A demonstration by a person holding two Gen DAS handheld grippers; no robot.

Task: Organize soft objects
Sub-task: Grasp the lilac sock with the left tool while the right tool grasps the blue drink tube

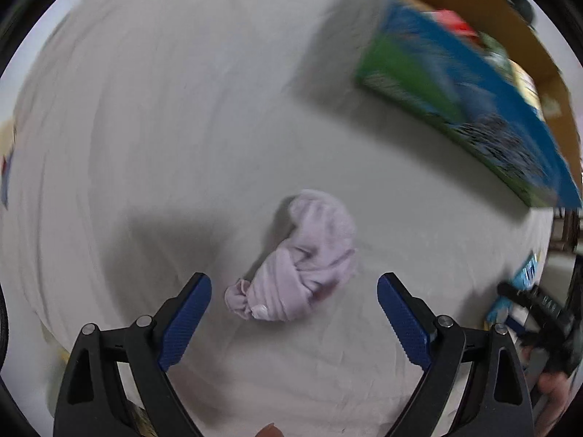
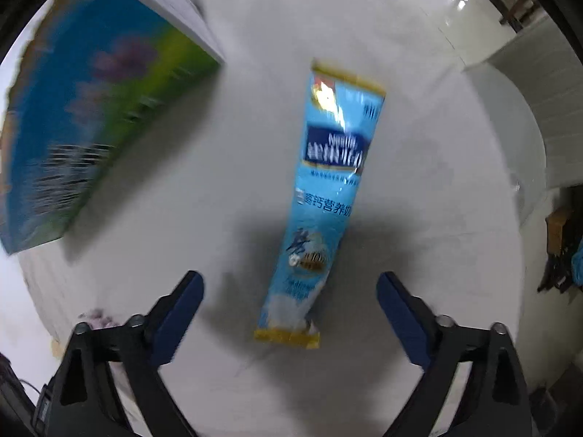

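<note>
A crumpled pale lilac sock (image 1: 302, 266) lies on the white cloth-covered table (image 1: 164, 127). My left gripper (image 1: 294, 284) is open, its blue pads on either side of the sock's near end, not touching it. In the right wrist view a long light-blue sachet (image 2: 320, 200) with yellow ends lies on the table. My right gripper (image 2: 289, 282) is open, its pads either side of the sachet's near end. A bit of the sock (image 2: 96, 317) shows at the lower left there.
An open cardboard box with blue and green printed sides (image 1: 470, 83) stands at the back right of the left view and at the left of the right view (image 2: 80, 120). The right gripper's body (image 1: 539, 313) shows at the left view's right edge. Floor lies beyond the table edge (image 2: 484, 18).
</note>
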